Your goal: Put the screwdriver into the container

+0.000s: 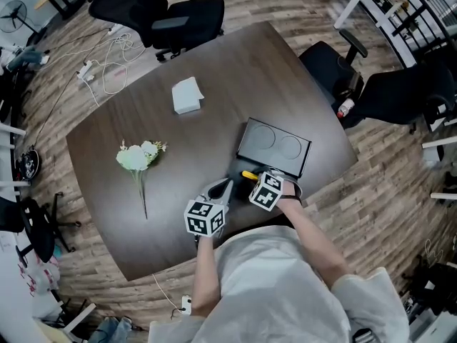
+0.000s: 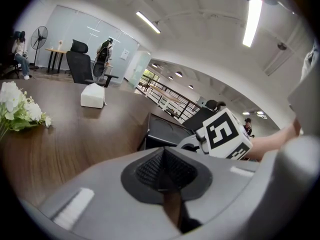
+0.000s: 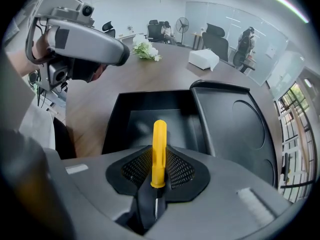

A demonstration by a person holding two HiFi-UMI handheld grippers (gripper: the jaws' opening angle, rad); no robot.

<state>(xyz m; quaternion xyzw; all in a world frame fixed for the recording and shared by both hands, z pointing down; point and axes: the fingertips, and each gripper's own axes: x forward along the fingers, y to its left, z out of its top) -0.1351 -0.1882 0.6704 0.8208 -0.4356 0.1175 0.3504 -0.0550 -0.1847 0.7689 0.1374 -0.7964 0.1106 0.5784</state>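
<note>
dark brown wooden desk (image 1: pixel 107 156) fills most of the office scene, with black chairs round it. near the desk edge closest to us lies the black plastic container (image 3: pixel 150 116), its tray open and its lid (image 3: pixel 235 129) lying flat beside the tray.

our right tool (image 3: pixel 157 176) is clamped on the yellow-handled screwdriver (image 3: pixel 159 144). the screwdriver hangs just above the container's tray, handle pointing down into it and metal shaft back between the pads. our left tool (image 2: pixel 163 170) has its jaws together on nothing and sits just beside the container. we cannot tell whether it touches it.

we judge two risks. let go from this steep tilt, the screwdriver could land handle first, bounce and tip over the container's low wall. and since nothing steadies the container, a nudge from either tool could slide it away.
</note>
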